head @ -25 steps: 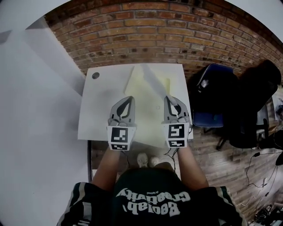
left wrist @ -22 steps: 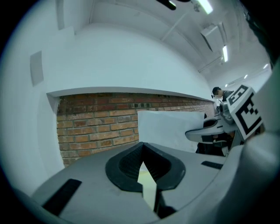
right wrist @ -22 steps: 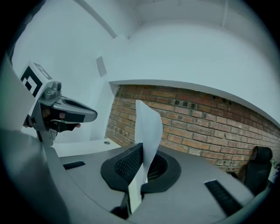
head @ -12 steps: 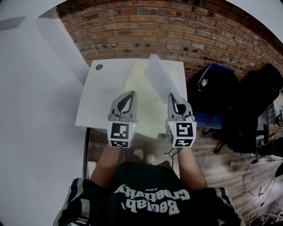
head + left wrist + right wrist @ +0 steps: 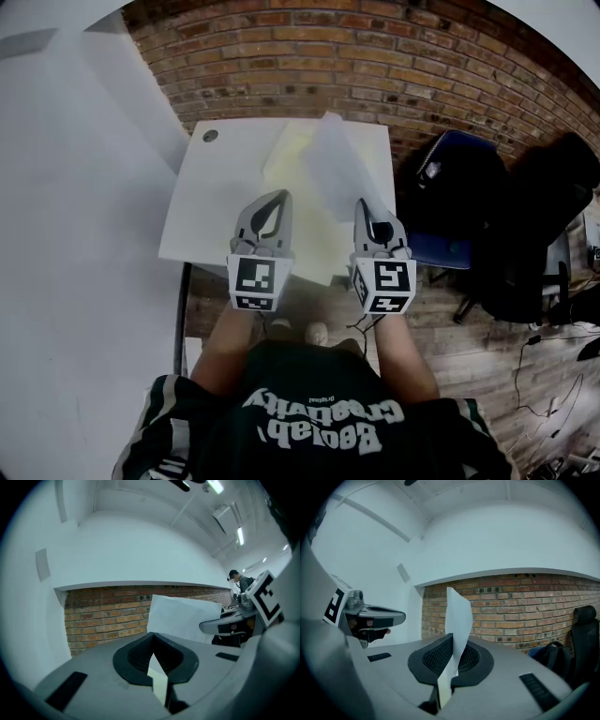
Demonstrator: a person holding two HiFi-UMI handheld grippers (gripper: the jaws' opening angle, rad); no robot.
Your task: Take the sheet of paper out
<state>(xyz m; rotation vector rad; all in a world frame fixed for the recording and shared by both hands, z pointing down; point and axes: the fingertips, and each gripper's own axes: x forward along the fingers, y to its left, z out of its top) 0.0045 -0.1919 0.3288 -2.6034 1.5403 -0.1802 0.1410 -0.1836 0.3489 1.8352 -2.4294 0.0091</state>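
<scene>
A pale yellow folder (image 5: 286, 157) lies on the white table (image 5: 211, 202). A white sheet of paper (image 5: 335, 167) slants up out of it toward the right. My right gripper (image 5: 362, 206) is shut on the sheet's near edge, and the sheet (image 5: 459, 613) stands upright between its pads (image 5: 440, 656). My left gripper (image 5: 278, 199) is shut on the folder's near edge, which shows as a cream strip (image 5: 160, 681) between its closed jaws. From the left gripper view the sheet (image 5: 180, 616) hangs in front of the right gripper (image 5: 225, 624). Both grippers point level, side by side.
A dark round hole (image 5: 210, 136) sits in the table's far left corner. A brick wall (image 5: 375, 56) runs behind the table and a white wall (image 5: 75, 216) at its left. A blue chair (image 5: 450, 202) and dark bags (image 5: 544, 216) stand at the right on the wooden floor.
Both grippers have drawn back toward the person. The right one has rolled, and the white sheet now stands further out of the folder.
</scene>
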